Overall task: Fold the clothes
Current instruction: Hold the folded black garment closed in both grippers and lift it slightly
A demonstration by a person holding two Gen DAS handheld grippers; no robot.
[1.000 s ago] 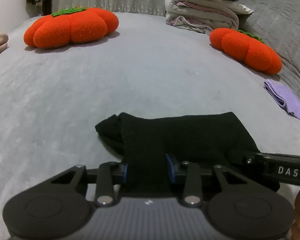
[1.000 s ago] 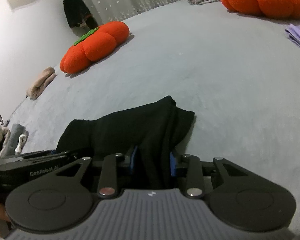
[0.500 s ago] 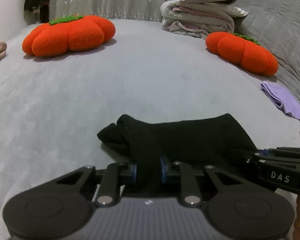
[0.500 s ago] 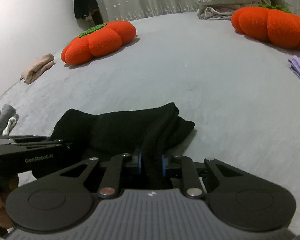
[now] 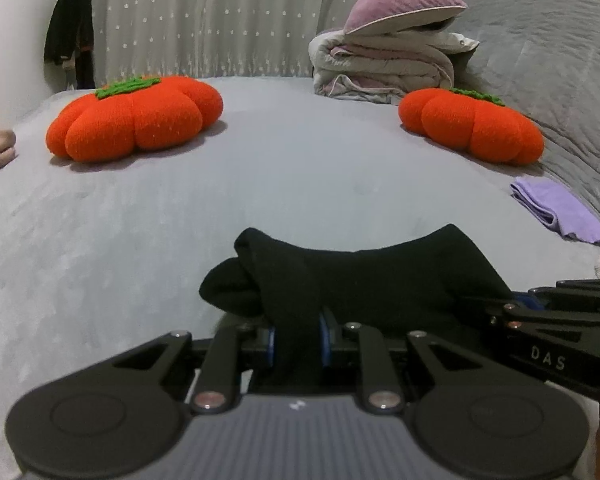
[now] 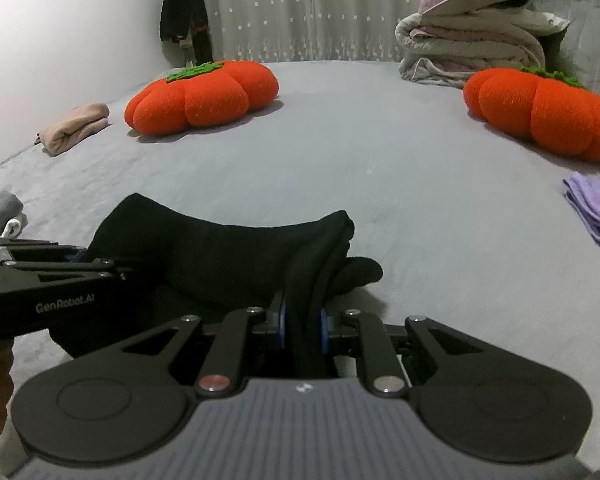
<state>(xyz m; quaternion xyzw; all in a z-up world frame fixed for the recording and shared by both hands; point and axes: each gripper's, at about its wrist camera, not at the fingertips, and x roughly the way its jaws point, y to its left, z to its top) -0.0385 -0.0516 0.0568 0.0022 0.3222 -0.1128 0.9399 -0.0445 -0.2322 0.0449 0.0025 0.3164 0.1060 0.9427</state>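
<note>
While both claws, left claw (image 5: 298, 338) and right claw (image 6: 303, 330), pinch the black garment (image 5: 356, 280) low-centre frame, folding looks barely begun; folded pieces sit at frame edges.

Matt black knit garment (image 5: 364, 276) on soft, smooth grey bedspread (image 5: 260, 184)

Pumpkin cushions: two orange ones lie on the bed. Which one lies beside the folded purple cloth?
The right-hand pumpkin cushion, below the stacked bedding; the purple cloth lies just in front of it. The left-hand pumpkin cushion lies far off.
</note>
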